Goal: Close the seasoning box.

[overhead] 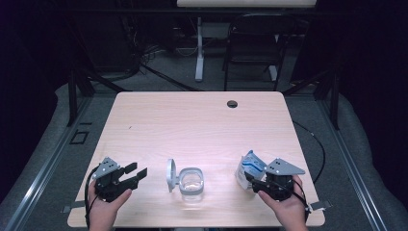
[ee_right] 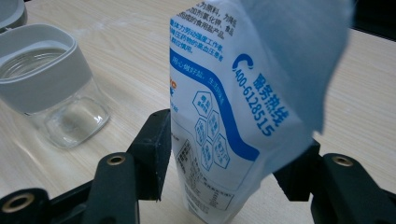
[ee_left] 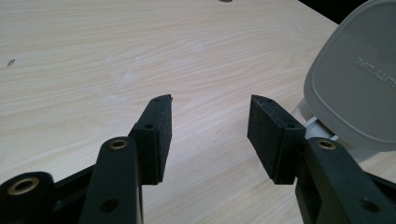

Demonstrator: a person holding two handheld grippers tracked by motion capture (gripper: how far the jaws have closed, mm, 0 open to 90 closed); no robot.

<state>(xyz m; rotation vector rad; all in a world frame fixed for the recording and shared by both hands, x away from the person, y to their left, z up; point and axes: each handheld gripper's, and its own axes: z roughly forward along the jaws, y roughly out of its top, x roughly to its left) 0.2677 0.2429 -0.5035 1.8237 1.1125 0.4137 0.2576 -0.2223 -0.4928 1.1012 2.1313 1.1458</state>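
Note:
A white and blue printed pouch [overhead: 250,168] stands upright on the wooden table [overhead: 192,120] at the front right. My right gripper [overhead: 251,182] reaches it from the right, and the pouch [ee_right: 224,116] stands between its wide jaws; the left pad sits at the pouch's edge, the right pad is partly hidden behind it. I see no squeeze on it. A clear glass jar [overhead: 191,183] with a grey collar stands at the front middle, its grey hinged lid [overhead: 171,174] flipped up on its left. My left gripper [overhead: 137,170] rests left of the jar, open and empty [ee_left: 210,126], with the lid [ee_left: 359,84] just to the right of its right jaw.
The jar [ee_right: 46,79] stands a short way left of the pouch in the right gripper view. A dark cable hole [overhead: 232,104] sits near the table's far edge. Beyond the table are a black chair [overhead: 255,43] and a white desk leg [overhead: 198,48].

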